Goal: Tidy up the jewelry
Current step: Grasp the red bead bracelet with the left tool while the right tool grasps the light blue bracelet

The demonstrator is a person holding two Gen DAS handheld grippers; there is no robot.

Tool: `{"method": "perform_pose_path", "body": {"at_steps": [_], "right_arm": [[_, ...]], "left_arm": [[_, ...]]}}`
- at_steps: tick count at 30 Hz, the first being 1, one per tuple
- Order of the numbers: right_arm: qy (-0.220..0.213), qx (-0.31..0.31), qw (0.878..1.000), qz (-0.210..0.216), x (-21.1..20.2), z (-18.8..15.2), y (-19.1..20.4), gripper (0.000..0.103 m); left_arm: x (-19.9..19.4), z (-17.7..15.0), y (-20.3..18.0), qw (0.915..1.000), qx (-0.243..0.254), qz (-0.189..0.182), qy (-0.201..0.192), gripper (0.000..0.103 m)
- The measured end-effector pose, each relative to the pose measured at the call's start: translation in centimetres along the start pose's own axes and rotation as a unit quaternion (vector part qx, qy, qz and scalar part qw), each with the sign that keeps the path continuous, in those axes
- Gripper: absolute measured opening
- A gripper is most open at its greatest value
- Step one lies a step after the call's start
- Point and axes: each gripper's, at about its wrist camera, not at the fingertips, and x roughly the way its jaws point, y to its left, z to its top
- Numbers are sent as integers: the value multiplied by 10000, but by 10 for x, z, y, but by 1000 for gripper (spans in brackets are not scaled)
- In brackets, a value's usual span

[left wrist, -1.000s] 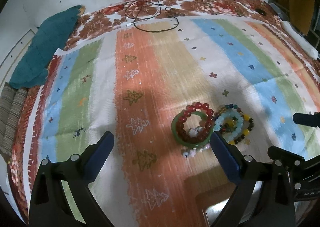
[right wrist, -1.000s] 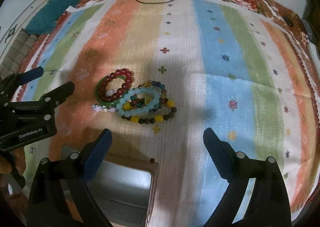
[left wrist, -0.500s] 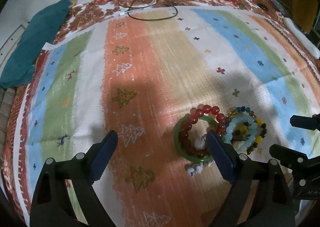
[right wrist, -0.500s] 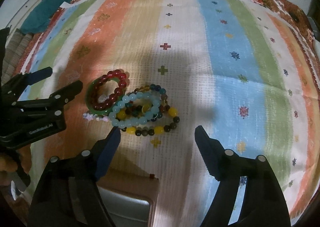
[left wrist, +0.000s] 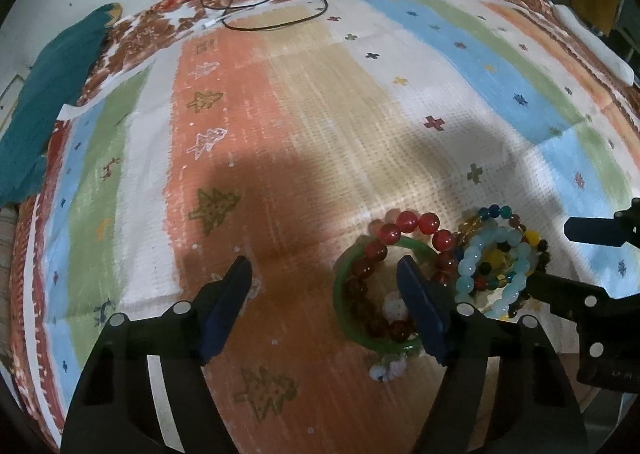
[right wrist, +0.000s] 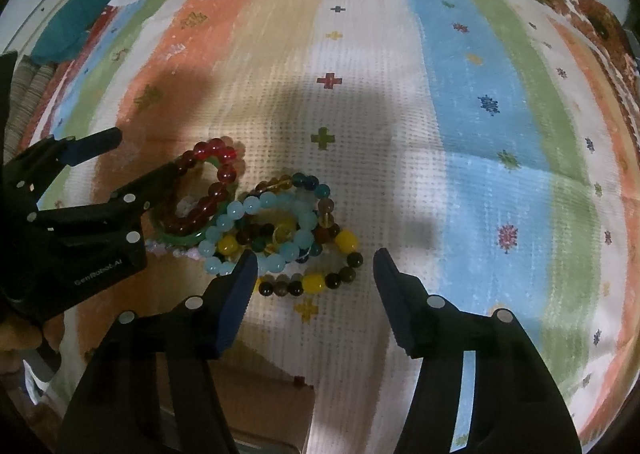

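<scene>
A heap of bracelets lies on the striped mat (left wrist: 320,134). It holds a green bangle (left wrist: 345,318), a red bead bracelet (left wrist: 408,223) across it, a pale blue bead bracelet (right wrist: 240,211) and a yellow-and-dark bead bracelet (right wrist: 347,241). My left gripper (left wrist: 326,286) is low over the mat with its jaws closing. Its right finger (left wrist: 420,306) stands inside the bangle, and the bangle's left rim lies between the fingers, untouched by the left pad. My right gripper (right wrist: 314,266) is also closing, with the yellow-and-dark beads between its fingers and no pad pressing on them.
A brown box (right wrist: 260,406) sits at the near edge, just behind the right gripper. A teal cloth (left wrist: 48,102) lies at the mat's far left and a black cable (left wrist: 260,2) at its far end. A person's hand (right wrist: 16,334) shows at the left.
Both grippers have come down closer to the bracelets and their jaws have narrowed. The left gripper's right finger now stands inside the green bangle.
</scene>
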Motion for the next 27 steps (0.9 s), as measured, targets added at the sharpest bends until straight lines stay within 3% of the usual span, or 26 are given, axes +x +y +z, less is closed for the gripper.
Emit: {"method": "perform_pose_path", "body": {"at_steps": [11, 18, 27], "right_arm": [[121, 12, 9999, 38, 15, 9, 1, 48], [109, -102, 9999, -12, 20, 14, 5, 38], [47, -402, 9991, -157, 24, 15, 13, 23]], "left_arm": [[13, 5, -10, 9997, 217, -99, 74, 46], [15, 7, -18, 9994, 327, -38, 57, 16], [12, 9, -10, 9999, 138, -45, -45, 13]]}}
